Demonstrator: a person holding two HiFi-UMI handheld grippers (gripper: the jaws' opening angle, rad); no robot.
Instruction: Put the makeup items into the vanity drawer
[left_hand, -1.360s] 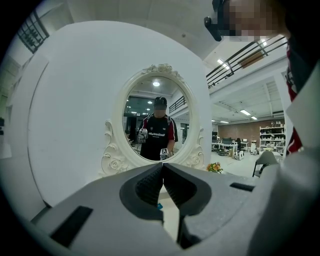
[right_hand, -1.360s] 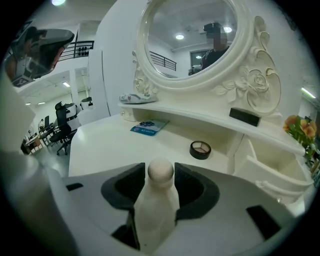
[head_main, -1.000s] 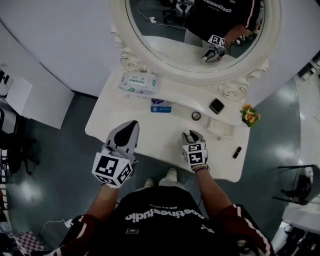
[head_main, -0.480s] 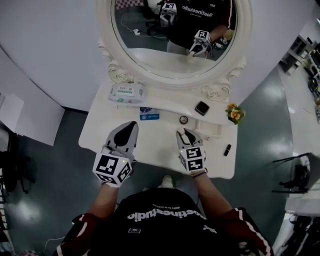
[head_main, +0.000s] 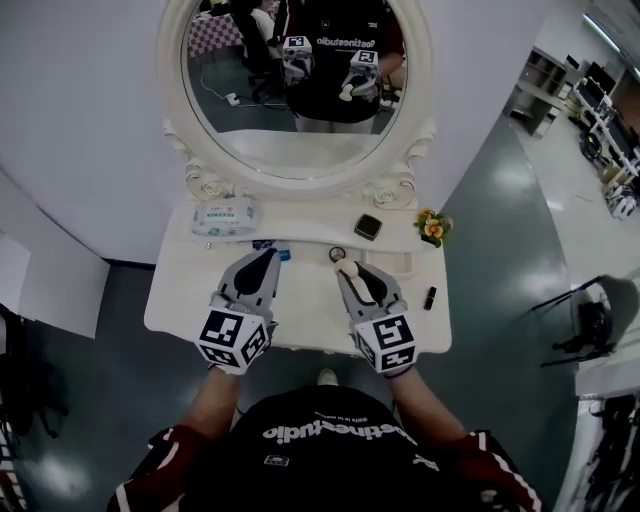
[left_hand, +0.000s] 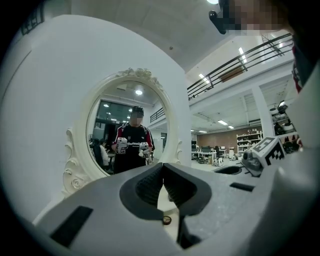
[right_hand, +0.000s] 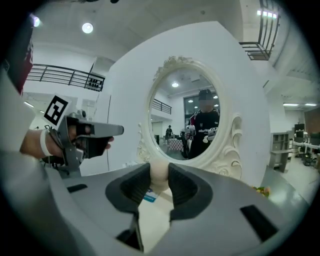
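Note:
My right gripper (head_main: 347, 268) hovers over the middle of the white vanity top (head_main: 180, 300), shut on a small cream makeup sponge (right_hand: 159, 176) that bulges between its pads. My left gripper (head_main: 268, 256) hangs beside it to the left, its jaws closed tip to tip with nothing in them (left_hand: 163, 167). Just beyond the right gripper lies a small round compact (head_main: 337, 254). A black square compact (head_main: 368, 227) sits further back, and a dark lipstick (head_main: 430, 297) lies near the right edge. No drawer front shows from above.
An oval mirror (head_main: 300, 165) in an ornate white frame stands at the back. A wipes pack (head_main: 222, 217) and a blue box (head_main: 272, 247) lie at the back left. A shallow white tray (head_main: 395, 262) and a small flower pot (head_main: 432, 226) are at the right.
The head view has tilted up, so the vanity sits lower and more centred. My right gripper has shifted left and forward, closer to the left gripper, which has hardly moved.

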